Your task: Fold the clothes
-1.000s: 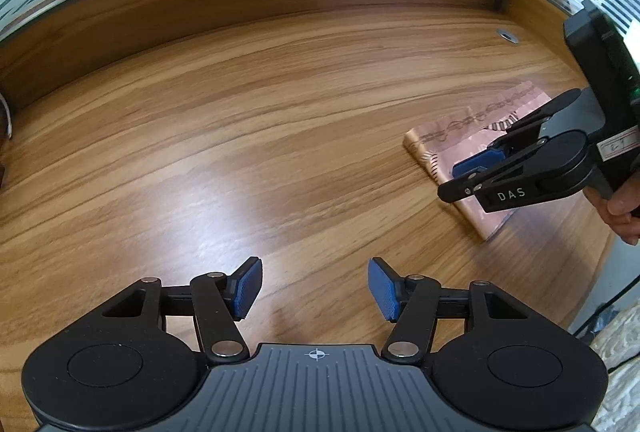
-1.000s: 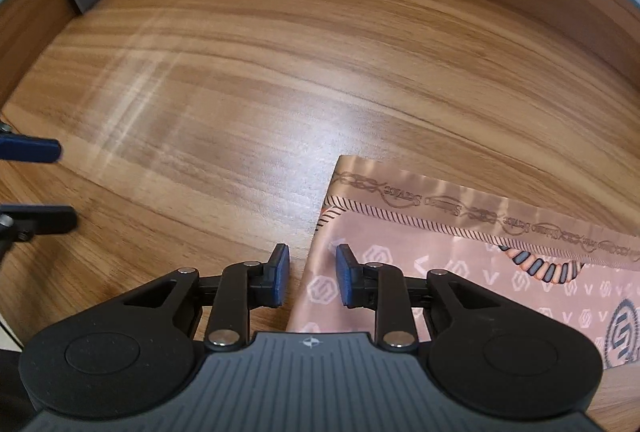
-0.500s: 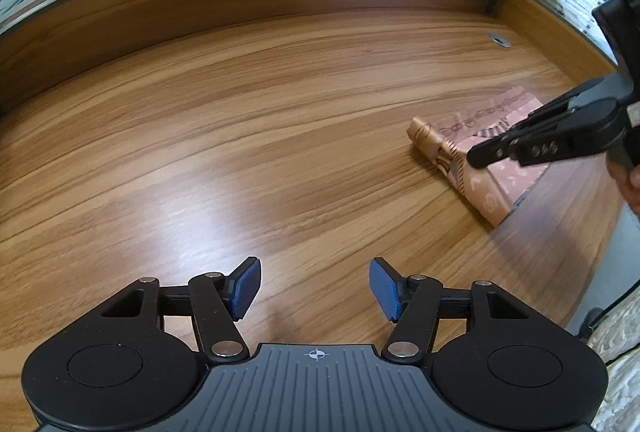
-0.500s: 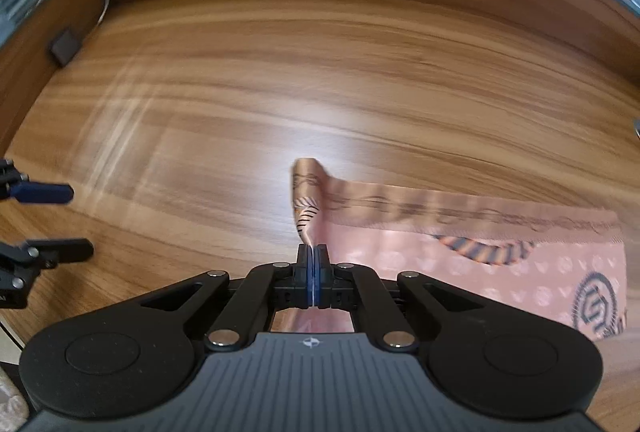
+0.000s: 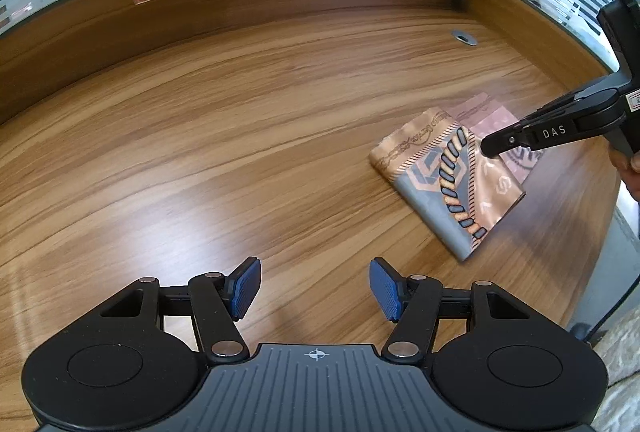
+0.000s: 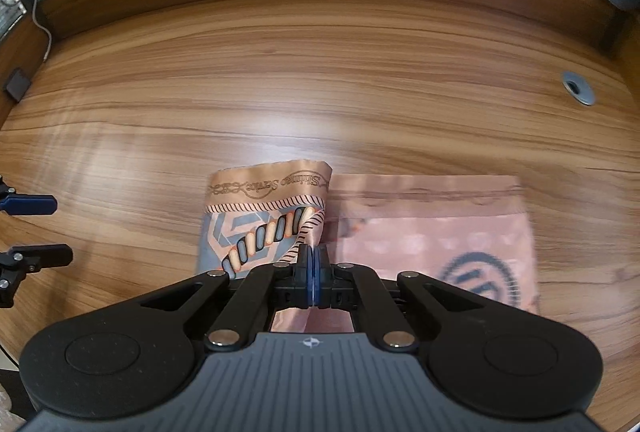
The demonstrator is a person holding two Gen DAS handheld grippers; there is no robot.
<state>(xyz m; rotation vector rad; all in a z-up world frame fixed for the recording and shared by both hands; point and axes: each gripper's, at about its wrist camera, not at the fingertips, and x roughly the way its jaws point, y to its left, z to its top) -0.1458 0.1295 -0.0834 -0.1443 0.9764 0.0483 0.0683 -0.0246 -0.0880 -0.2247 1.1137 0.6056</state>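
The wooden table [image 6: 320, 103] takes up nearly the whole view, walled at the back by a low wooden panel, and the scarf [image 6: 432, 228] lies flat on its right side, near the front edge. The right gripper [image 6: 314, 272] has its tongs pressed together on the scarf's left end, which is lifted and turned over so that its brighter, rope-patterned face [image 5: 448, 167] shows above the paler layer beneath (a fold in progress, judging by how the flap hangs over the rest). Holding the edge this high probably lets the flap travel across without dragging the lower layer. The left gripper [image 5: 316, 288] hovers over bare wood well apart from the scarf, tongs spread wide and holding nothing, likely waiting to pin or smooth. Nothing lies in the flap's way. A round metal cable hole [image 6: 578, 91] sits in the table beyond the scarf, and a small dark box [image 6: 17, 84] rests at the far left edge.
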